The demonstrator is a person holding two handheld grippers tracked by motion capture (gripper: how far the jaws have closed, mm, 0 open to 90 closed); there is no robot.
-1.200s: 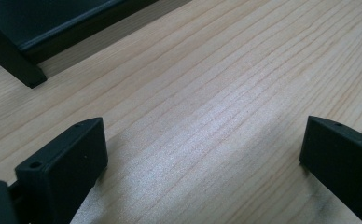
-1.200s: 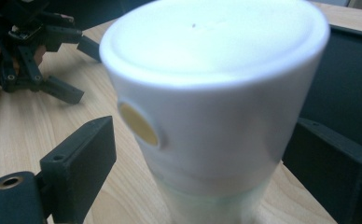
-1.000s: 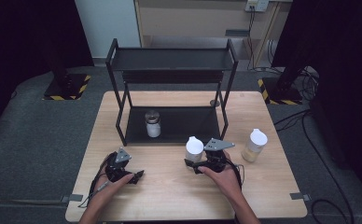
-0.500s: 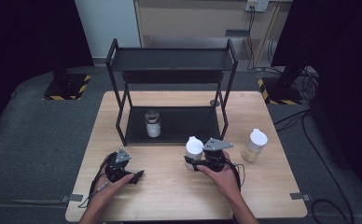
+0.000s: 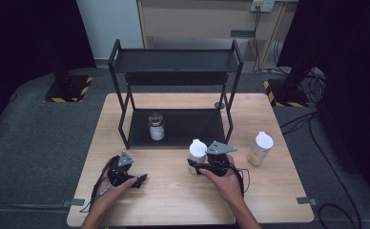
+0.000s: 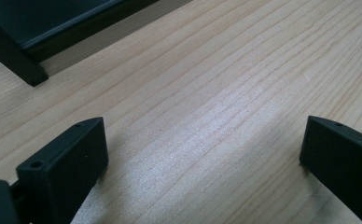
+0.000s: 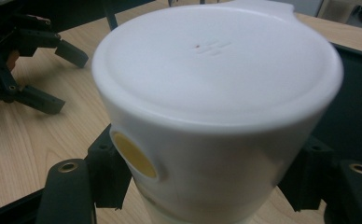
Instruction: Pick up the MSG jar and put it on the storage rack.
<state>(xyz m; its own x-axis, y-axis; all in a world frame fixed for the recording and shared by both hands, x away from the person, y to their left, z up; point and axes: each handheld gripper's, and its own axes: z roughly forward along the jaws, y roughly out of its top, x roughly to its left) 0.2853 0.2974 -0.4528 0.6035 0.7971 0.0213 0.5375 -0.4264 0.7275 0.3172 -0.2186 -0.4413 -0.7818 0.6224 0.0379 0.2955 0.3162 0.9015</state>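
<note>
From the high view, a wooden table [image 5: 173, 191] carries one black two-tier rack [image 5: 173, 67] and three containers. Two are white-capped jars: one [image 5: 197, 151] stands near the front middle of the table, just ahead of the rack's lower shelf, and the second [image 5: 260, 149] stands well apart to its right, with pale yellowish contents showing through. The third container, a small jar with a dark lid [image 5: 156, 126], sits on the rack's lower shelf. Two hand-held grippers are here. The right gripper [image 5: 196, 166] is at the base of the nearer white-capped jar, with the person's right hand [image 5: 227, 183] behind it. The left gripper [image 5: 138, 180] rests low on the table at the front left, held by the left hand [image 5: 110, 191], with nothing near its tips.

In the left gripper view, the two black jaws stand wide apart over bare wood (nothing lies between them), and a foot of the rack [image 6: 16, 65] shows at the upper left.

In the right gripper view, the white-capped jar [image 7: 216, 107] stands between the two jaws, which have just been closing and now press against its sides, one on each flank below the cap. The left gripper [image 7: 25, 60] shows farther off at the upper left, its jaws spread.
</note>
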